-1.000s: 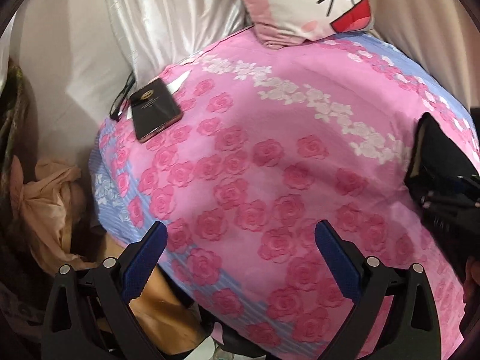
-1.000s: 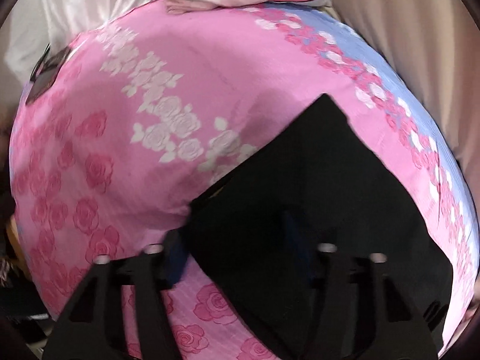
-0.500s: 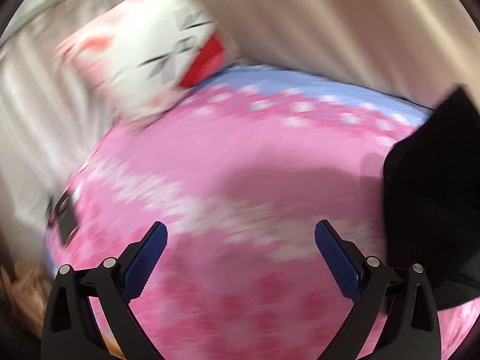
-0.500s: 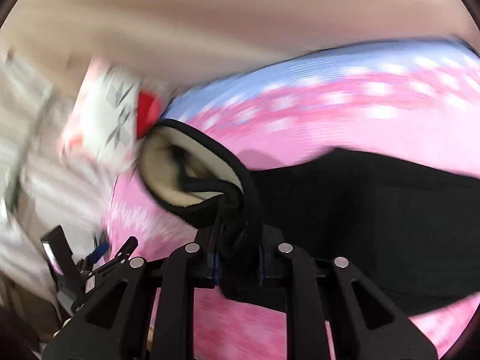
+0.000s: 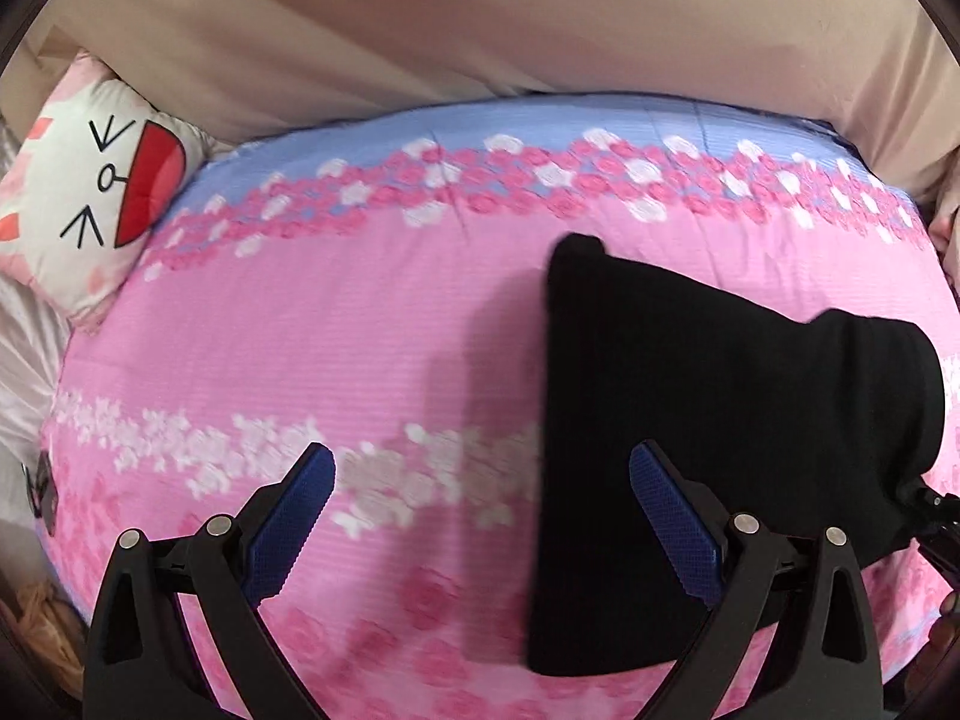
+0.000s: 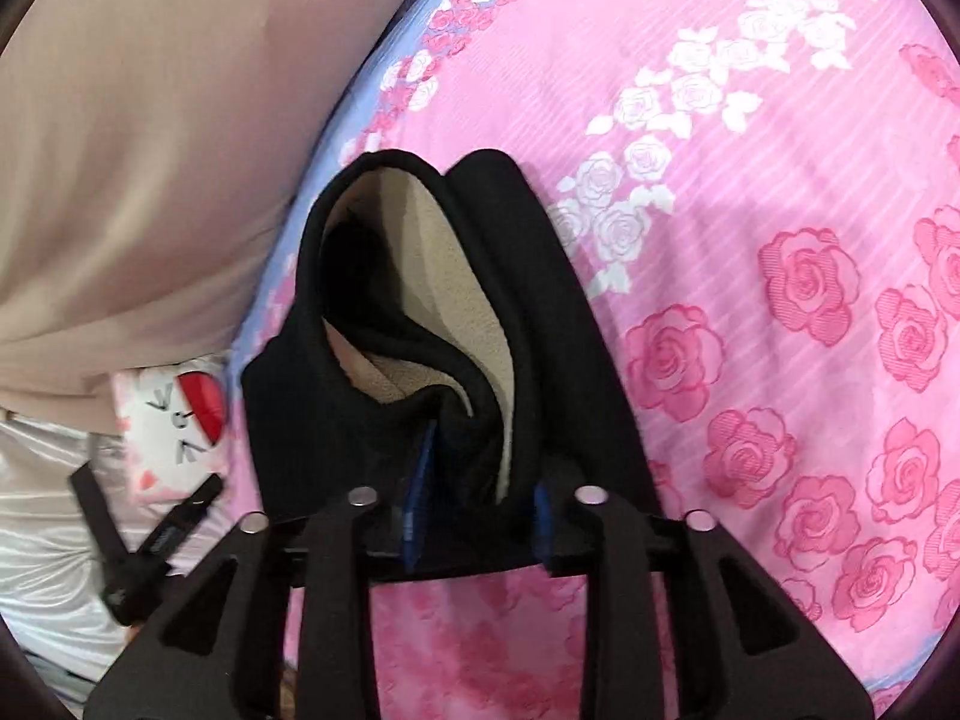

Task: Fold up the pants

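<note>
The black pants [image 5: 708, 420], folded into a thick stack with a cream fleece lining, lie on the pink rose bedspread [image 5: 360, 330]. My left gripper [image 5: 480, 516] is open and empty, its right blue pad over the stack's left edge. My right gripper [image 6: 474, 480] is shut on the pants [image 6: 420, 330] at the bunched end, lifting that end so the cream lining shows. The right gripper also shows in the left wrist view at the far right [image 5: 930, 516]; the left gripper shows in the right wrist view at lower left [image 6: 150, 540].
A white and pink cartoon-face cushion [image 5: 90, 180] lies at the bed's left end. A beige curtain [image 5: 480, 18] hangs behind the bed. A dark phone [image 5: 42, 486] sits at the bed's left edge. White satin fabric [image 6: 48, 510] lies beside the bed.
Both grippers swung around to face the curtain side. The right gripper closed on the pants' bunched end and raised it. The left gripper moved up to the stack's edge, still open.
</note>
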The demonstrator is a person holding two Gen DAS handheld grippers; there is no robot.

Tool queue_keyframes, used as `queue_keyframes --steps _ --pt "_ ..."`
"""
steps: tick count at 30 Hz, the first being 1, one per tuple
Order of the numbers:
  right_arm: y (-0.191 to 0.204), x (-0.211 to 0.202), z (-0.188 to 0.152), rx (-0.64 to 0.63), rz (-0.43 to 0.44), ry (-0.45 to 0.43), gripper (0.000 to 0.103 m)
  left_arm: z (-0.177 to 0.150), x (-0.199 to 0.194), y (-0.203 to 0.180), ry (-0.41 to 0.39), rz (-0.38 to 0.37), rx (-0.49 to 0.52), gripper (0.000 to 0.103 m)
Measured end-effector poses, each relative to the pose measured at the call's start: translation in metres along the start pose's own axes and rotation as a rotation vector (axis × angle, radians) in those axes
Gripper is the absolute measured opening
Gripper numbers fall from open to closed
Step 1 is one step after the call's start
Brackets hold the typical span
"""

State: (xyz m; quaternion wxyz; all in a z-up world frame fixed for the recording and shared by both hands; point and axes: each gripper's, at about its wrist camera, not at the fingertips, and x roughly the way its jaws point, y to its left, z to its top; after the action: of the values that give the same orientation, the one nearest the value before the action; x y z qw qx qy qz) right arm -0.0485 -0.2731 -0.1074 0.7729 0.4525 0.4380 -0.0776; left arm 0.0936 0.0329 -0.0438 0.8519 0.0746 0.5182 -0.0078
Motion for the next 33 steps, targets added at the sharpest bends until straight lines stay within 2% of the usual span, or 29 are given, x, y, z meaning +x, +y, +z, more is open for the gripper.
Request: queue_keyframes --steps 1,3,5,8,10,11,13,14,16,19,20,21,22,23,24,26,27,28,30,31,32,33 --pt "-0.001 -0.004 0.002 -0.008 0.011 0.001 0.051 -0.001 0.000 -0.003 0.002 0.006 0.003 0.098" --pt "0.002 -0.014 0.007 -0.034 0.026 -0.010 0.076 -0.005 0.000 -0.007 0.006 0.032 0.010 0.098" --pt "0.004 -0.019 0.013 -0.055 0.034 -0.013 0.086 -0.009 0.001 -0.004 0.007 0.050 0.005 0.098" --pt "0.010 -0.012 0.022 -0.060 0.047 0.031 0.090 -0.011 0.003 -0.001 0.020 0.075 -0.010 0.098" --pt "0.013 -0.014 0.027 -0.058 0.006 0.039 0.089 -0.012 0.004 0.007 0.032 0.080 -0.025 0.098" --pt "0.017 -0.032 0.029 -0.054 0.005 -0.049 0.090 -0.012 0.004 0.010 0.034 0.085 -0.030 0.098" --pt "0.026 -0.051 0.030 -0.082 0.050 -0.139 0.090 -0.013 0.003 0.018 0.025 0.095 -0.034 0.098" --pt "0.035 -0.055 0.033 -0.126 0.023 -0.134 0.090 -0.014 0.003 0.021 0.021 0.103 -0.030 0.098" --pt "0.047 -0.043 0.037 -0.211 -0.043 -0.069 0.090 -0.014 0.009 0.024 0.032 0.113 -0.026 0.098" --pt "0.061 -0.001 0.035 -0.334 -0.193 0.025 0.090 -0.013 0.018 0.022 0.055 0.101 -0.029 0.098" --pt "0.060 0.010 0.033 -0.352 -0.207 0.047 0.079 -0.012 0.018 0.020 0.054 0.093 -0.026 0.098" --pt "0.058 0.023 0.029 -0.366 -0.233 0.079 0.055 -0.011 0.018 0.018 0.053 0.088 -0.020 0.098" --pt "0.055 0.032 0.028 -0.365 -0.256 0.100 0.044 -0.010 0.018 0.016 0.051 0.082 -0.009 0.098" --pt "0.052 0.025 0.028 -0.343 -0.226 0.092 0.021 -0.008 0.018 0.012 0.048 0.079 0.007 0.098" --pt "0.056 0.013 0.027 -0.332 -0.195 0.063 0.010 -0.007 0.017 0.010 0.045 0.080 0.022 0.098" --pt "0.070 -0.021 0.023 -0.374 -0.165 -0.021 0.010 -0.005 0.013 0.007 0.026 0.078 0.045 0.098" --pt "0.070 -0.029 0.020 -0.387 -0.182 -0.040 0.010 -0.004 0.011 0.005 0.013 0.078 0.055 0.098" --pt "0.064 -0.028 0.018 -0.384 -0.208 -0.038 0.010 -0.003 0.012 0.003 0.007 0.078 0.063 0.098" --pt "0.026 -0.007 0.018 -0.342 -0.302 0.033 0.013 -0.004 0.021 -0.003 0.025 0.081 0.074 0.098" --pt "0.009 -0.003 0.018 -0.296 -0.280 0.041 0.014 -0.004 0.026 -0.006 0.038 0.080 0.077 0.098" --pt "-0.001 -0.011 0.022 -0.207 -0.200 0.020 0.015 -0.005 0.030 -0.009 0.047 0.082 0.079 0.098" --pt "0.000 -0.018 0.024 -0.158 -0.183 0.022 0.019 -0.005 0.032 -0.012 0.051 0.110 0.085 0.098"
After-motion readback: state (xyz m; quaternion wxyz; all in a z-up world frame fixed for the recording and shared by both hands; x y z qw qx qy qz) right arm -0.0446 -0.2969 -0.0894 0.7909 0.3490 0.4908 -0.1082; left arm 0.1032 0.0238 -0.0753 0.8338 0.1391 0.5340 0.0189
